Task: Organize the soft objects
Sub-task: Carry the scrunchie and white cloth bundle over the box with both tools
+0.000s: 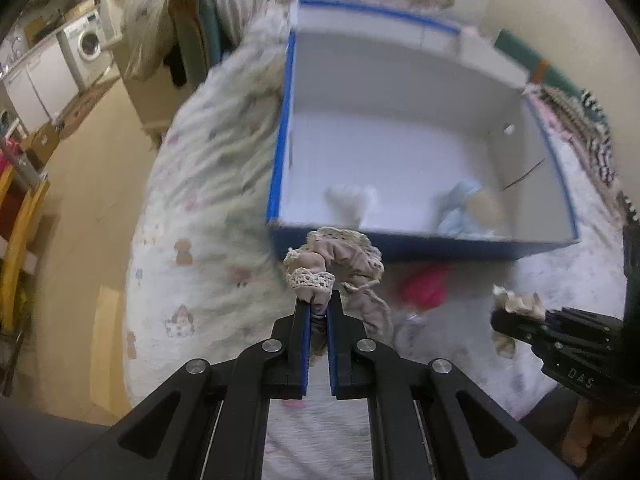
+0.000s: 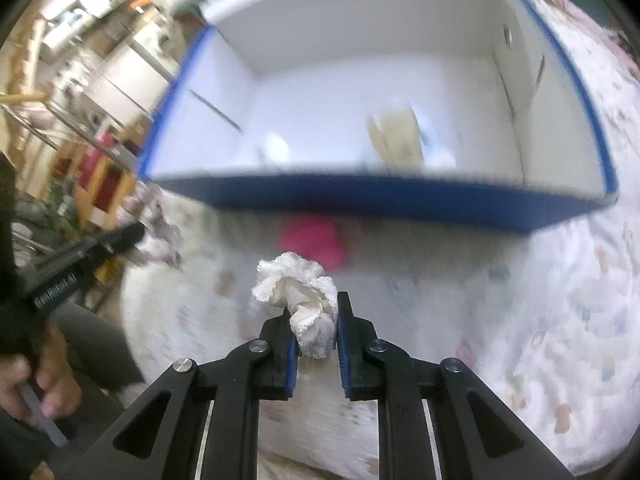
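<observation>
My left gripper (image 1: 319,300) is shut on a beige scrunchie with lace trim (image 1: 340,258), held just in front of the near wall of a blue-edged white box (image 1: 280,152). My right gripper (image 2: 312,312) is shut on a white lace scrunchie (image 2: 300,288), held above the bed before the same box (image 2: 360,196). It also shows in the left wrist view (image 1: 516,312). Inside the box lie a white soft item (image 1: 352,200) and a light blue and beige one (image 1: 468,208). A pink soft item (image 1: 424,284) (image 2: 316,240) lies on the bed by the box's near wall.
The box rests on a bed with a white printed cover (image 1: 200,200). Striped and pink fabrics (image 1: 592,136) lie at the right. Beyond the bed's left edge is floor, a washing machine (image 1: 86,44) and a yellow rack (image 1: 20,232).
</observation>
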{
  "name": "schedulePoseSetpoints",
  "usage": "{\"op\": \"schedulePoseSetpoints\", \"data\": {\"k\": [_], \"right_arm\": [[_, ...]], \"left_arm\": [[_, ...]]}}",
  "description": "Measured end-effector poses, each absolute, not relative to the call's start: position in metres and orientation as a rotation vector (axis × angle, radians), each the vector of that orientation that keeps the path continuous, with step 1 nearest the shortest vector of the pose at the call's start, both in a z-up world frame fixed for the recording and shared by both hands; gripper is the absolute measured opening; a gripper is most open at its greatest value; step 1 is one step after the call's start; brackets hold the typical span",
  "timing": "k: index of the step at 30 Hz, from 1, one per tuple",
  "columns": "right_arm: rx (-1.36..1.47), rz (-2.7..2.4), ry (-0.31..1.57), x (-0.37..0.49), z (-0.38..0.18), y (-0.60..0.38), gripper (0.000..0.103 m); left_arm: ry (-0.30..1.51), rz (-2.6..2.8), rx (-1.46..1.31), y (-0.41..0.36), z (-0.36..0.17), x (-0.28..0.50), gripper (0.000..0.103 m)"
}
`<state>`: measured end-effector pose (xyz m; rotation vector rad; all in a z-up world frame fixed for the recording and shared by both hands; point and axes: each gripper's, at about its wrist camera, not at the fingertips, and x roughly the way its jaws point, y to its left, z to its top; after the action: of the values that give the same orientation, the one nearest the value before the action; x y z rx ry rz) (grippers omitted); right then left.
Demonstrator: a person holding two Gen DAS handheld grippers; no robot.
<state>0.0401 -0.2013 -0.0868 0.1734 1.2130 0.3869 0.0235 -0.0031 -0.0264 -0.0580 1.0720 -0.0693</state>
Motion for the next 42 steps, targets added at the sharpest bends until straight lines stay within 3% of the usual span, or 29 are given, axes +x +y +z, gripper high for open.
{"op": "schedulePoseSetpoints", "data": {"k": [9, 18, 35, 42], "right_arm": [[0.223, 0.433, 0.911, 0.032, -0.017, -0.215, 0.018], [0.225, 0.388, 0.818, 0.055, 0.008, -0.228, 0.018], [0.239, 0.36, 0.925, 0.114, -0.018, -0.235, 0.018], [0.258, 0.354, 0.992, 0.119, -0.037, -0.231, 0.018]], "left_arm": [[0.922, -0.096, -0.057, -0.014, 0.027, 0.032, 0.007], [0.927, -0.108, 0.001, -0.034, 0.04, 0.069, 0.007], [0.954, -0.115, 0.123, -0.064, -0.01, 0.127, 0.007], [1.034, -0.126, 0.01, -0.053, -0.04, 0.141, 0.007]]}}
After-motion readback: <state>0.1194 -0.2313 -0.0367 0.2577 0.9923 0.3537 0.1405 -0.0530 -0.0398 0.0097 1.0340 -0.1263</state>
